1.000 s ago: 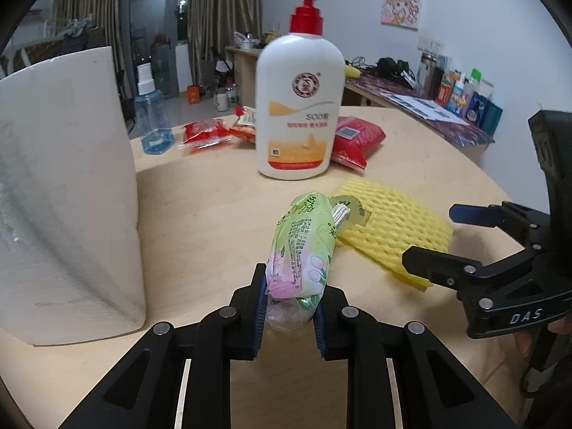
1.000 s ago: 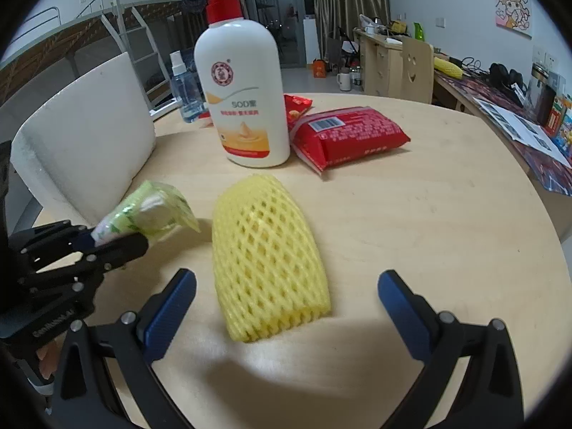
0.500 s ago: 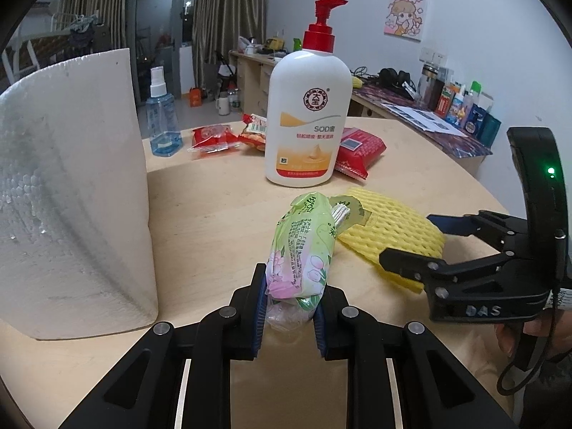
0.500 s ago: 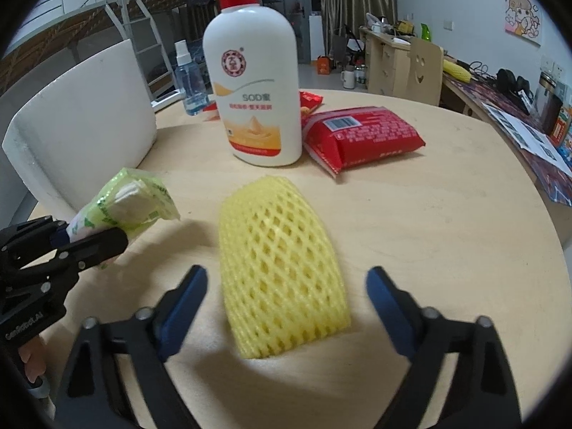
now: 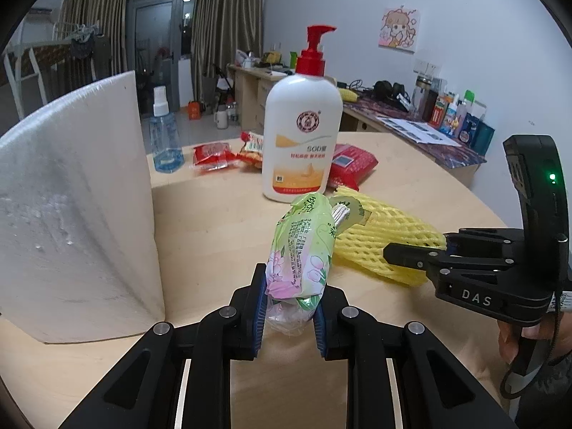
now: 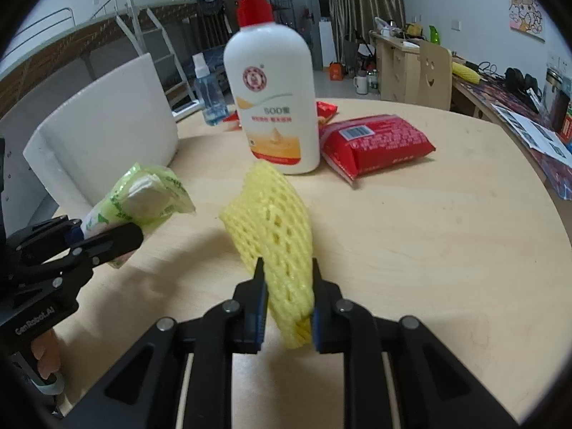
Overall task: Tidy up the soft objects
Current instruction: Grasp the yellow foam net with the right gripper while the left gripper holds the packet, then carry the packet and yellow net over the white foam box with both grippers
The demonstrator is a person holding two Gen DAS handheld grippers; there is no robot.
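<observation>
Left wrist: my left gripper [image 5: 290, 316] pinches the tissue pack [image 5: 299, 250] by its near end, lifted off the table [image 5: 214, 221] for sorting.
Right wrist: my right gripper [image 6: 287, 309] pinches the foam net [image 6: 275, 228] near its end, far edge apparently resting before the bottle [image 6: 273, 96].

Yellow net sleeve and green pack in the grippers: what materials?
Yellow net sleeve: looks like soft matte foam mesh, with open diamond cells, buckling in the right gripper. Green pack: glossy printed plastic film, crinkled, white tissue apparently showing at its open end, held by the left gripper.
</observation>
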